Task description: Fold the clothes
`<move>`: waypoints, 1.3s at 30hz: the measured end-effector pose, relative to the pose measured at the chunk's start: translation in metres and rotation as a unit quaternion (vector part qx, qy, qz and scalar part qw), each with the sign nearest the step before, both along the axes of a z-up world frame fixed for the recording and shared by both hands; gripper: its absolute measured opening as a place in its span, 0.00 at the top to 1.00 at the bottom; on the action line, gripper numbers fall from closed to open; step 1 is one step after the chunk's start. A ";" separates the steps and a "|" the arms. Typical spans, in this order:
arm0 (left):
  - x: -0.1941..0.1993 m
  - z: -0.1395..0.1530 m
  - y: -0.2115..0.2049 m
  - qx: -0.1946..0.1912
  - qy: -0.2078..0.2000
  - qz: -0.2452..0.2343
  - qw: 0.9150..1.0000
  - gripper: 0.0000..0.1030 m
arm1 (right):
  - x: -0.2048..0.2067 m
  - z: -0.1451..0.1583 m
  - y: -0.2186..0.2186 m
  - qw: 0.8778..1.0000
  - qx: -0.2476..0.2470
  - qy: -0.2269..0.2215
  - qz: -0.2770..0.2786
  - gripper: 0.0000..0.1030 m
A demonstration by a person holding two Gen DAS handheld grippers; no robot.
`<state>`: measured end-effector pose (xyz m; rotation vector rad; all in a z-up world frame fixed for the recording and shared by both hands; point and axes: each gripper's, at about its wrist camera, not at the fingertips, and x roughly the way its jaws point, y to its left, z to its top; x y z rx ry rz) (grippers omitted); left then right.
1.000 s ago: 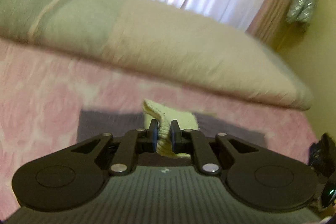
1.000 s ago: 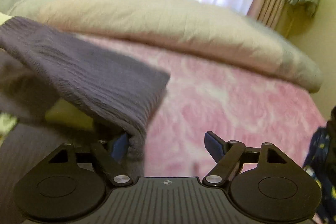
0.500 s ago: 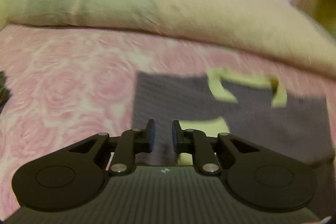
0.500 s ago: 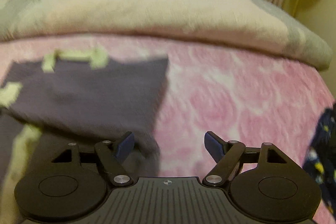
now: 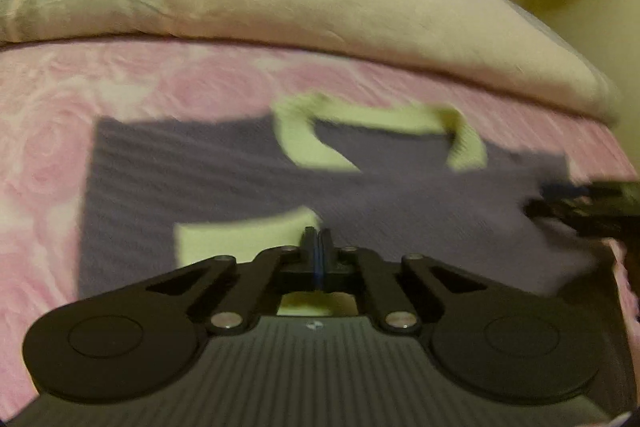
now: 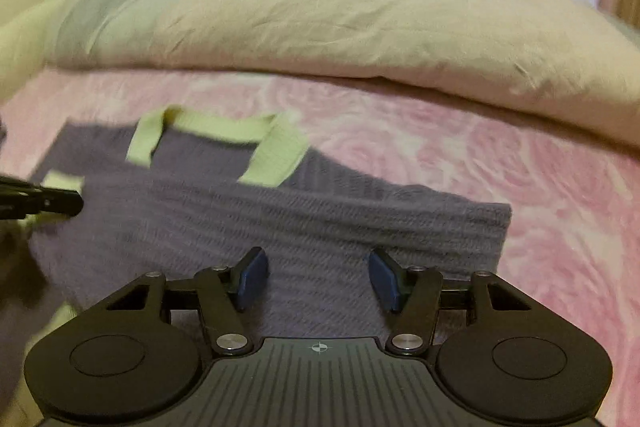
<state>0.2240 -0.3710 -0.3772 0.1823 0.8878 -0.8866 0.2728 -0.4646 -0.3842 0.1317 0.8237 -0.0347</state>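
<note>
A purple sweater [image 6: 280, 227] with pale yellow-green trim now lies flat on the pink rose-patterned bedspread [image 6: 540, 187], its sides folded in; the left gripper [image 5: 319, 247] has released a cuff and closed empty; the right gripper [image 6: 316, 277] hovers spread apart above it.
</note>
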 end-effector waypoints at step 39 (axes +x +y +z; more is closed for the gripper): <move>-0.150 -0.010 0.262 -0.009 -0.066 -0.081 0.994 0.86 | -0.269 -0.012 0.207 0.994 -0.081 -0.014 -0.072 0.45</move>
